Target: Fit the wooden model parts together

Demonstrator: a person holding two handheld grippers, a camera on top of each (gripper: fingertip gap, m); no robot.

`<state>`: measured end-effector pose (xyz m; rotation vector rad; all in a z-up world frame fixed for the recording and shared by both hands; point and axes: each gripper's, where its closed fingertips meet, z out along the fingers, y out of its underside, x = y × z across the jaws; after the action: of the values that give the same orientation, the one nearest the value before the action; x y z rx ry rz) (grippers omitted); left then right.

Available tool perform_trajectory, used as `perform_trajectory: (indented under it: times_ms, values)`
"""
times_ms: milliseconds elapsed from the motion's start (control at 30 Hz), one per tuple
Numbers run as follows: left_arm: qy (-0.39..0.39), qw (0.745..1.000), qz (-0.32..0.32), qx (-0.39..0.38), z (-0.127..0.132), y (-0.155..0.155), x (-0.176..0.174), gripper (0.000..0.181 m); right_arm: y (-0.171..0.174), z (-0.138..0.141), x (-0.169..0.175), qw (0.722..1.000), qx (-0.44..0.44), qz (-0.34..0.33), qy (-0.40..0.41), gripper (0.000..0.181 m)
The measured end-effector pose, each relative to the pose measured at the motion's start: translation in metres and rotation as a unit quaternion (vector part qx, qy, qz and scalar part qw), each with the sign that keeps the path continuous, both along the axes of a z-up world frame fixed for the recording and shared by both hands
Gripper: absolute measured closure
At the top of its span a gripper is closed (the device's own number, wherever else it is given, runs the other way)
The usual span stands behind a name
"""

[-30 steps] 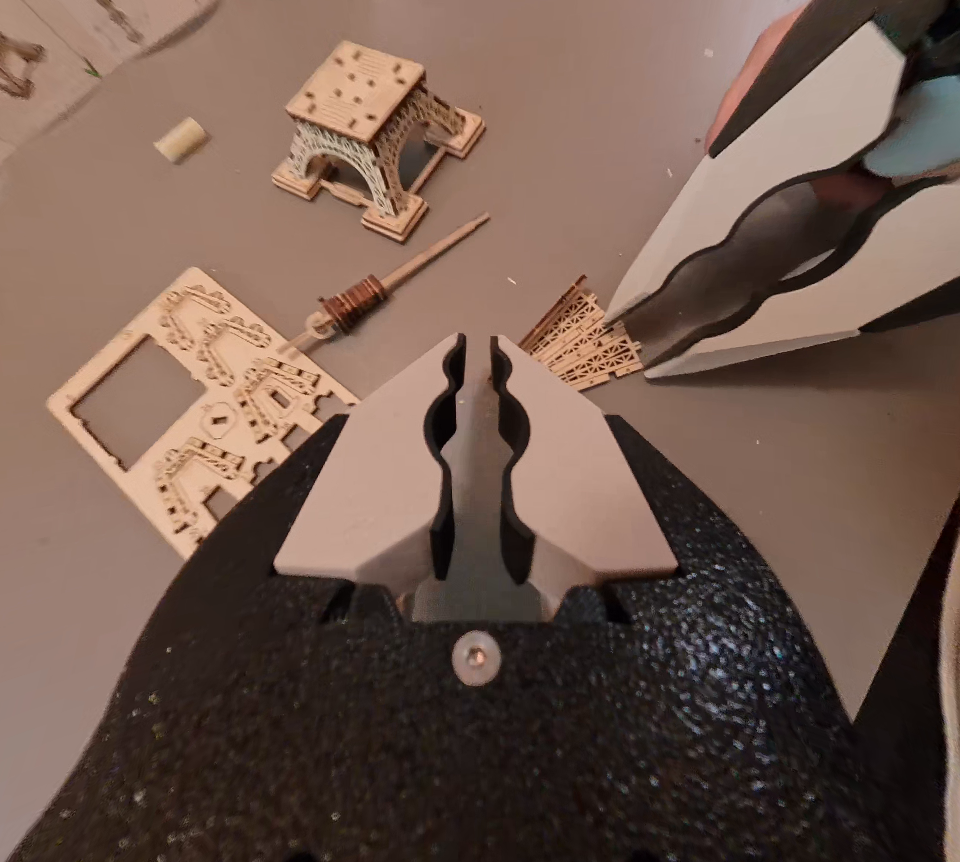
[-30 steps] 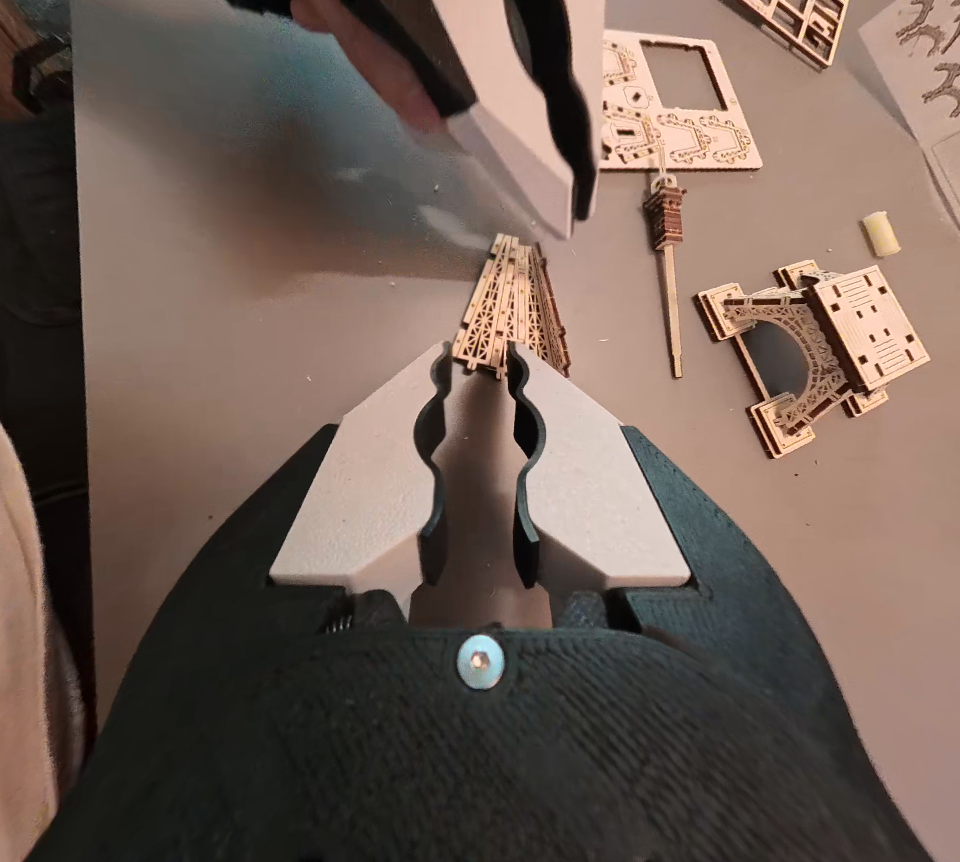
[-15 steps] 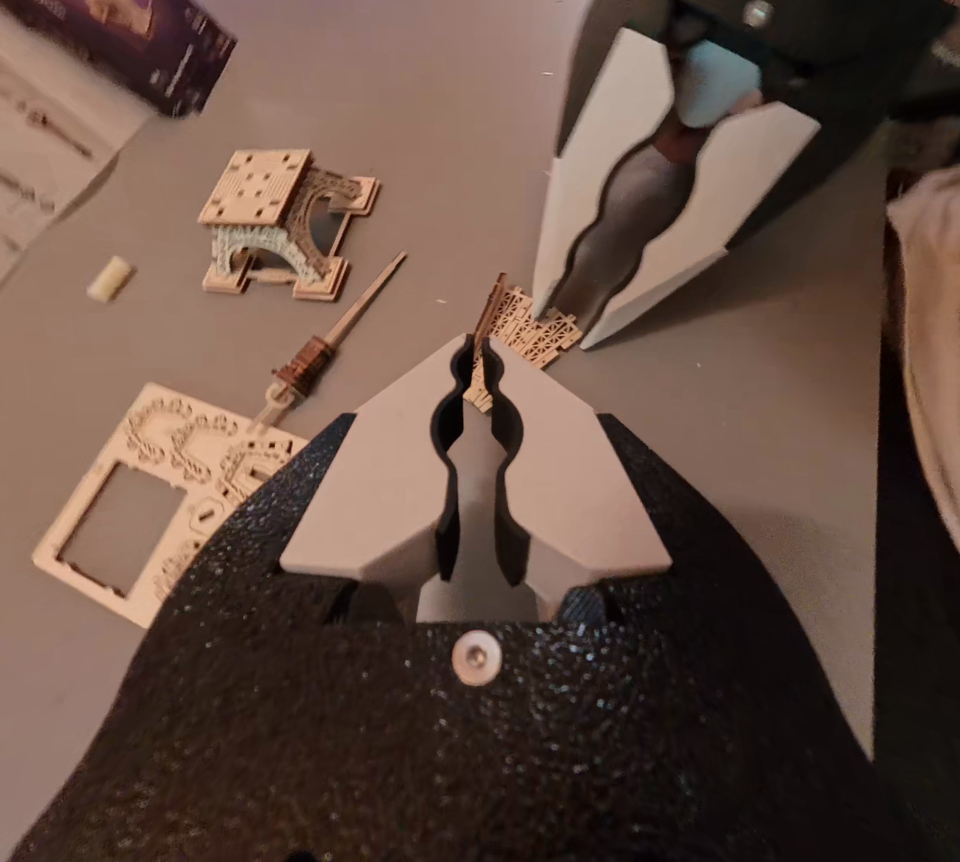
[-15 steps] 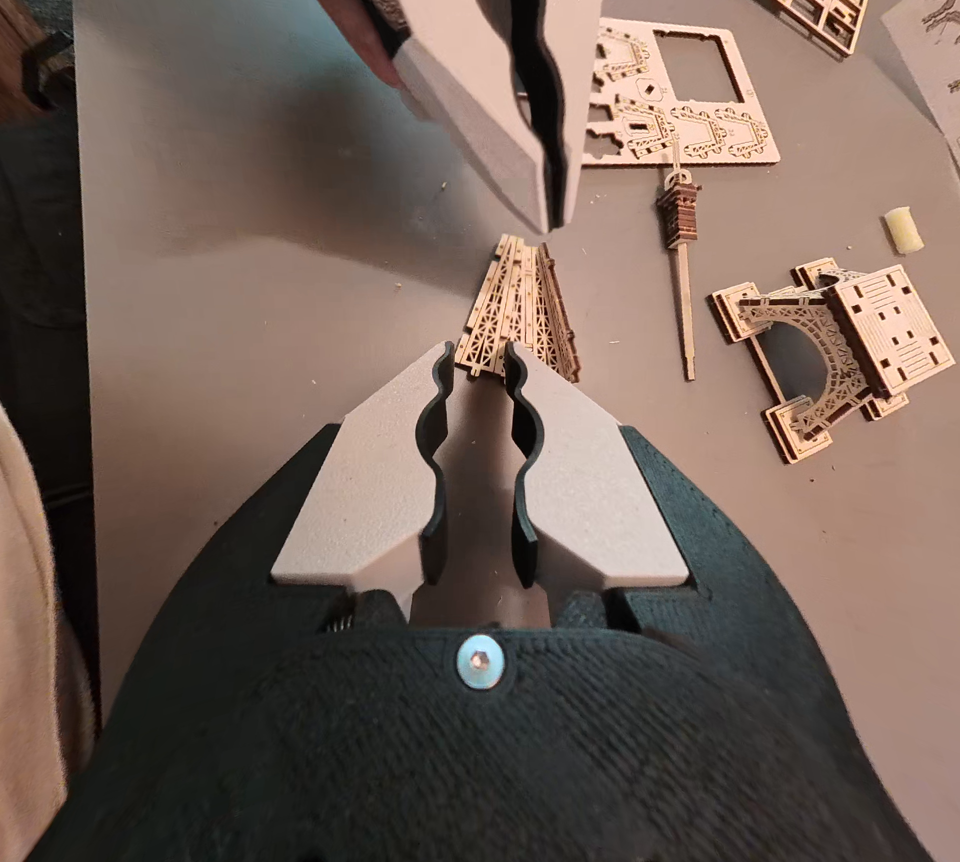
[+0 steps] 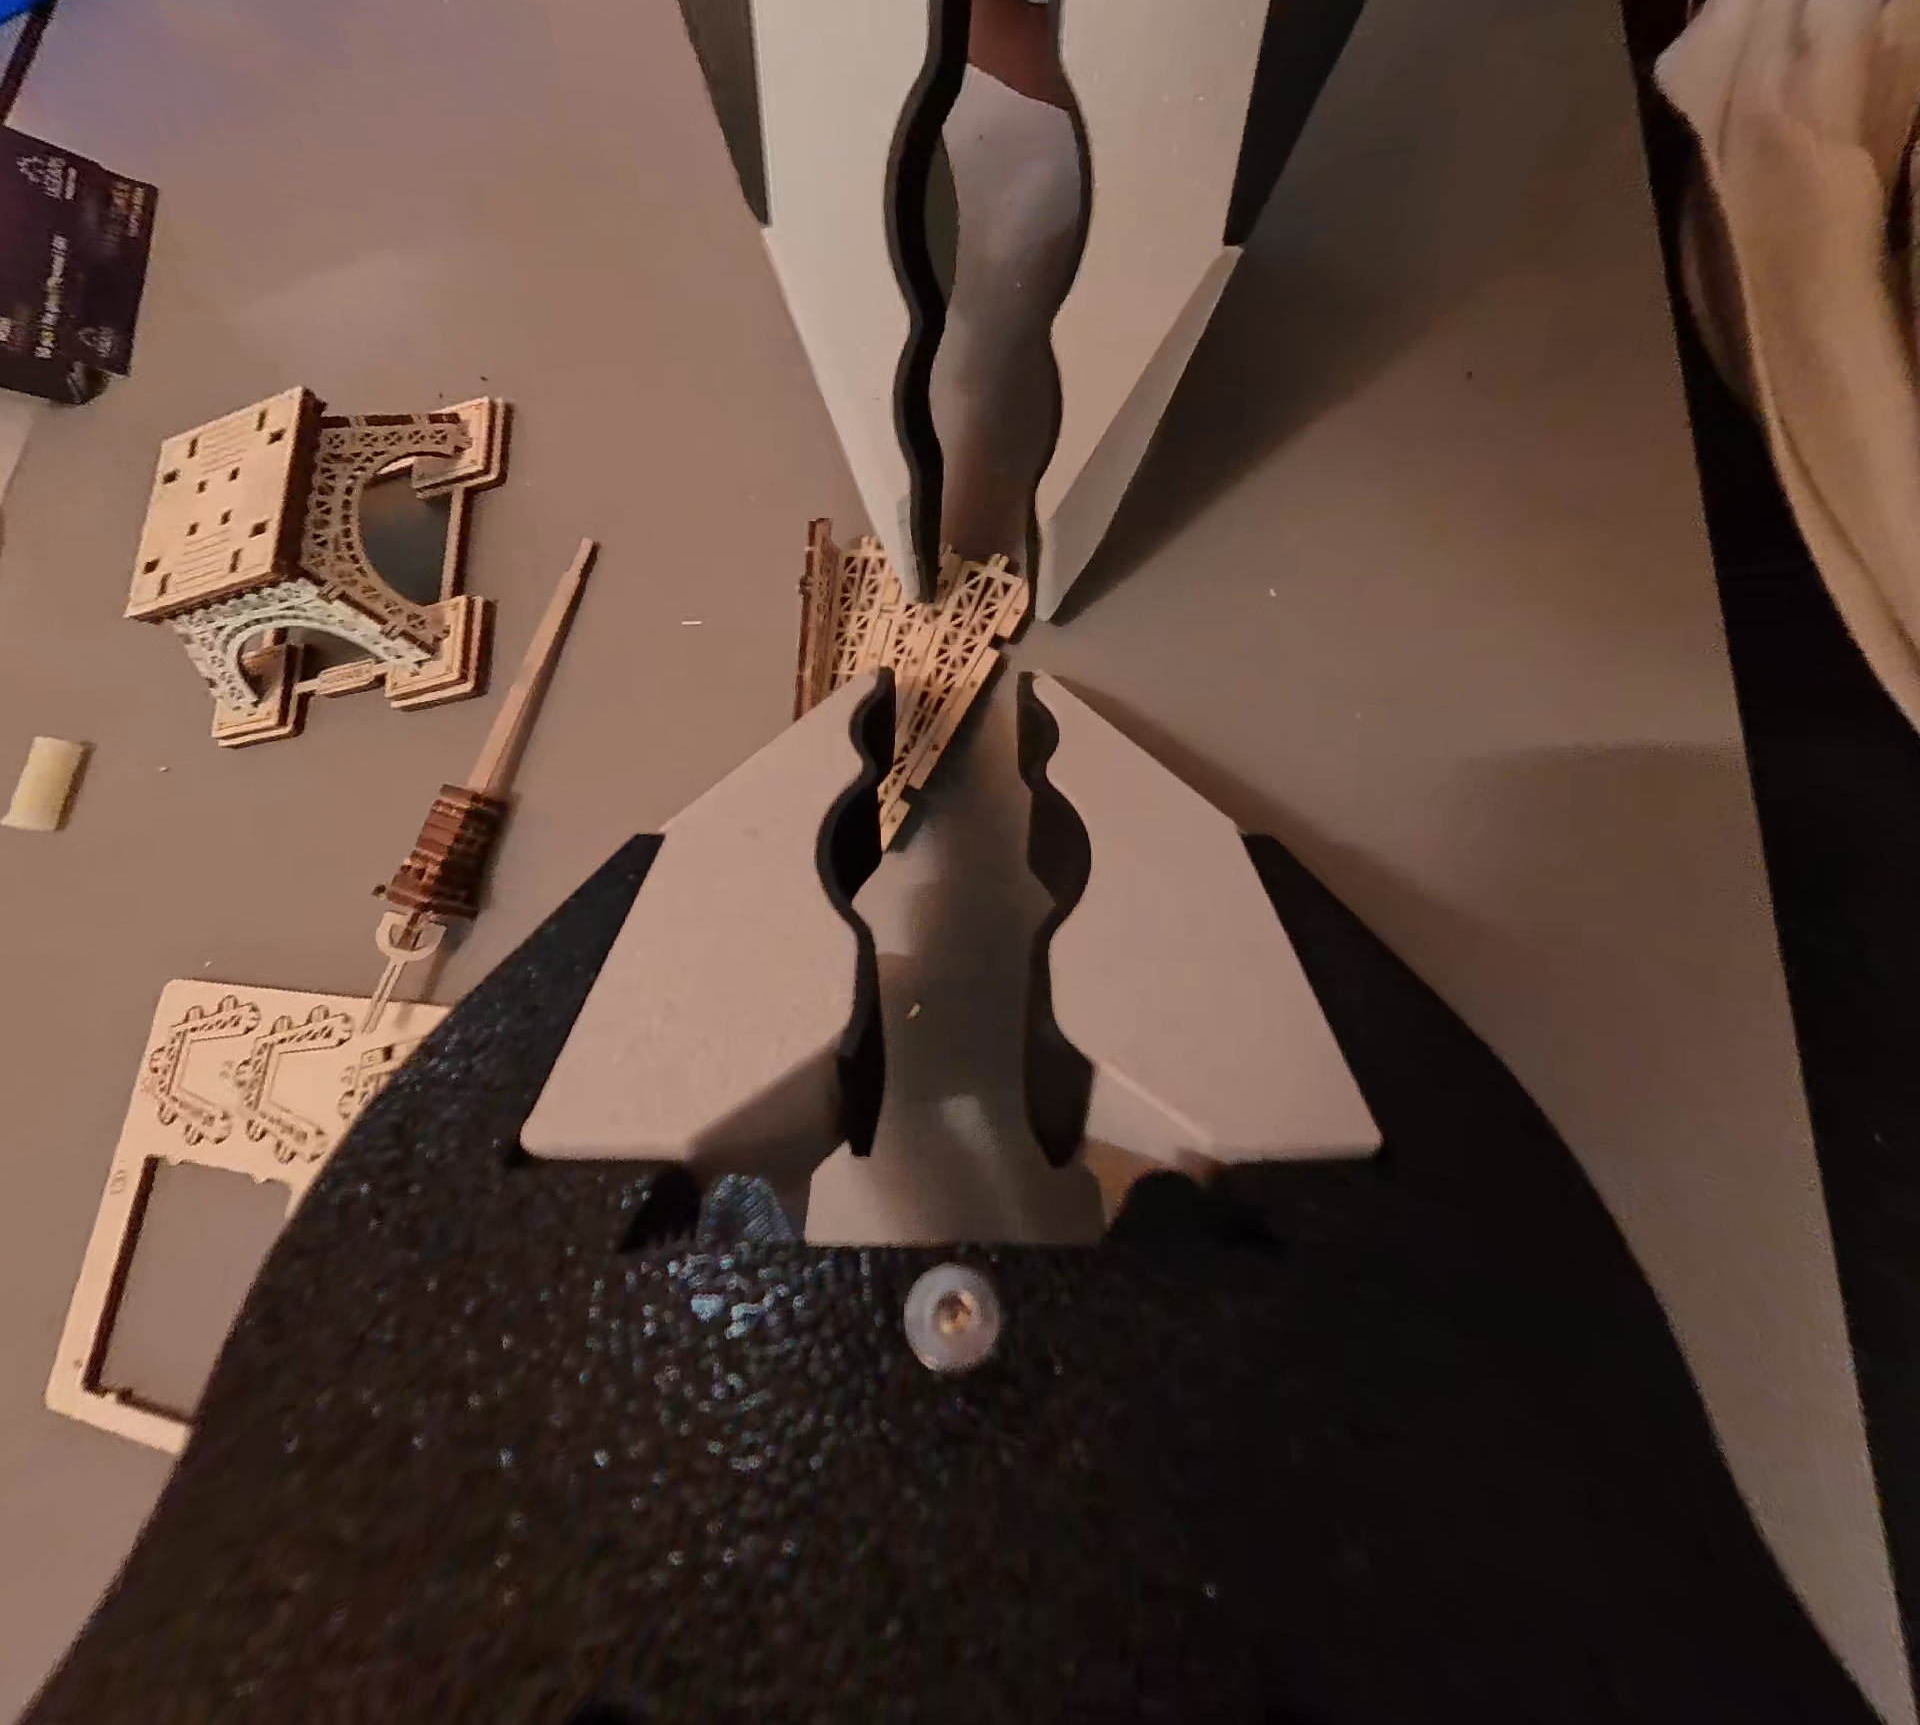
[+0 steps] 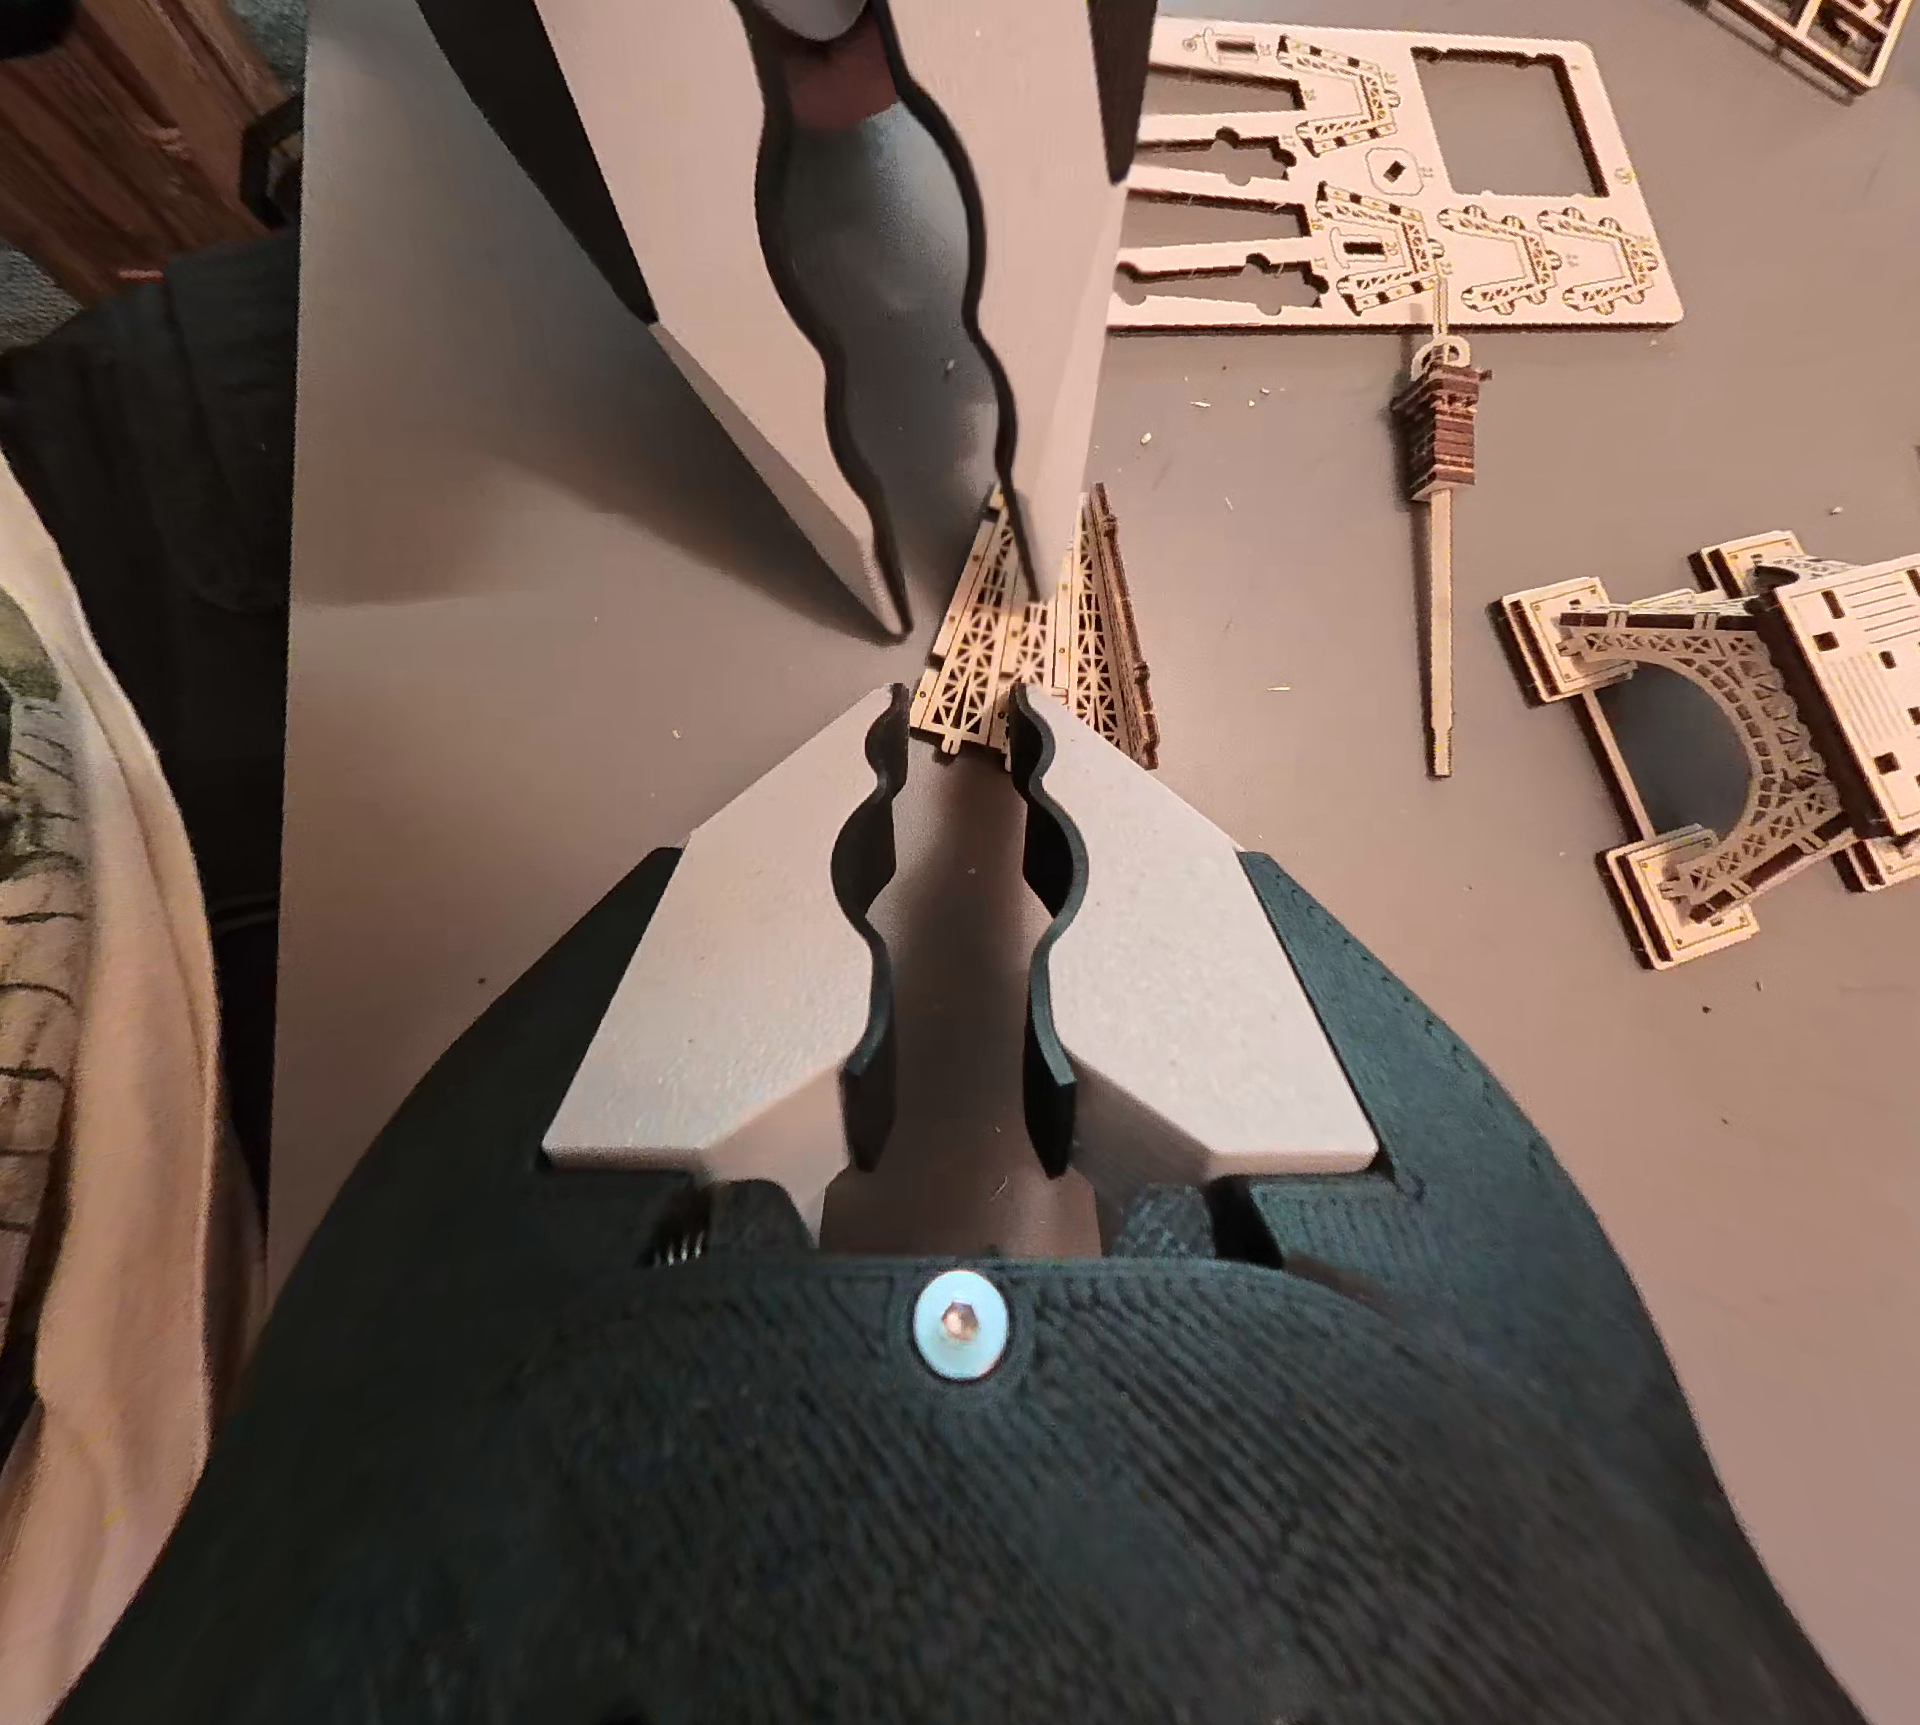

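Pale laser-cut wooden lattice panels (image 5: 920, 636), a tapered tower section lying flat, are seen mid-surface between two grippers meeting tip to tip. Left gripper (image 5: 954, 688) fingers are parted a moderate way, holding nothing, with the panels' narrow end between the tips. Right gripper (image 6: 958, 701) fingers are likewise parted and empty, set at the wide end. Whether any tip touches wood cannot be told. Arched wooden tower base (image 5: 312, 553) stands well apart, far left in the left wrist view; thin wooden spire with dark stacked rings (image 5: 488, 771) lies between base and panels. Grey surface (image 5: 1351, 740) is bare on the right. Risks judged: thin lattice snapped by hard squeeze; loose panels fanned apart or slid away if pinched off-centre; fingers colliding.
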<state>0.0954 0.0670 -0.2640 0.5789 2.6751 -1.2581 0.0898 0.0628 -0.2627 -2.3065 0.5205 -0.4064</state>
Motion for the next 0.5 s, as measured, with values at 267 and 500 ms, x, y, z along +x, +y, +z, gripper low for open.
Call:
perform_trajectory:
  times_ms: [267, 500]
  values:
    - [-0.018, 1.000, 0.008, 0.009, -0.0015, -0.0009, 0.0009, 0.167, -0.0010, 0.0013, -0.0008, 1.000, -0.004, 0.010, -0.007, 0.164]
    - [-0.046, 0.999, 0.001, 0.018, -0.0014, -0.0005, -0.0021, 0.171, -0.0037, 0.0008, -0.0029, 1.000, -0.004, 0.007, -0.015, 0.165]
